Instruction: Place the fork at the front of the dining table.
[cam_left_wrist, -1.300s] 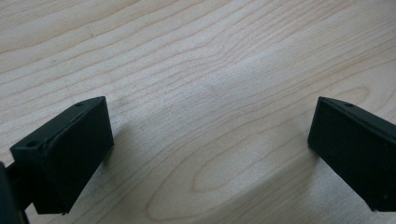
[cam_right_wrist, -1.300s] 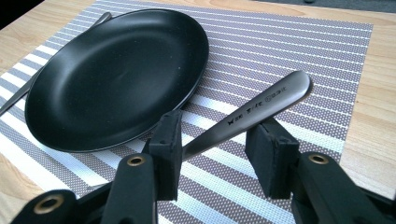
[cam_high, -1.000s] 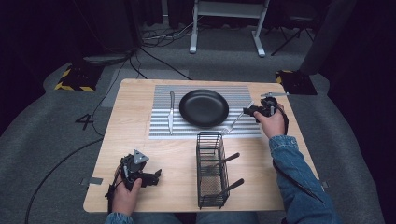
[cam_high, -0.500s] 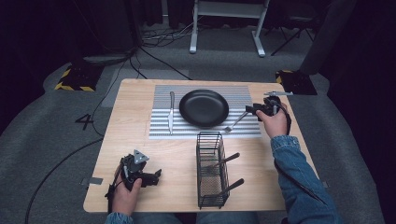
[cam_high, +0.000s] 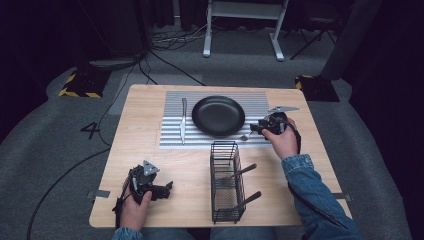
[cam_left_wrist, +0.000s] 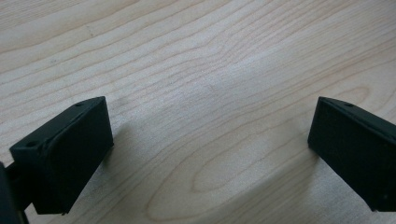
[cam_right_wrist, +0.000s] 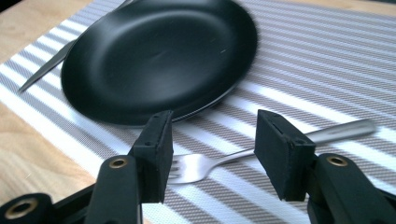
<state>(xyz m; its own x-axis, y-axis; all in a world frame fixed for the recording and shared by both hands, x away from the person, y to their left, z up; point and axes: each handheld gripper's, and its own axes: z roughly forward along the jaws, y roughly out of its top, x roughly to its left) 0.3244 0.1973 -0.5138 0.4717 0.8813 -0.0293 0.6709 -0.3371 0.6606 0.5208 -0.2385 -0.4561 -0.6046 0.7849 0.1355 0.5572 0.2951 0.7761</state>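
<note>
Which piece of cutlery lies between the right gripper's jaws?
The fork, on the striped mat right of the plate. The knife lies left of the plate; the rest stands in the basket.

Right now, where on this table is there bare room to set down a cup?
Bare wood lies left of the striped placemat, and between the left hand-held gripper and the wire basket. It is crowded beside the black plate, where the fork and right hand-held gripper sit.

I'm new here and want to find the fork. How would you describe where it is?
Find the striped mat on the wooden table, with the black plate on it. The fork lies on the mat beside the plate, between the right gripper's open jaws. Unlike the knife, it has prongs.
</note>
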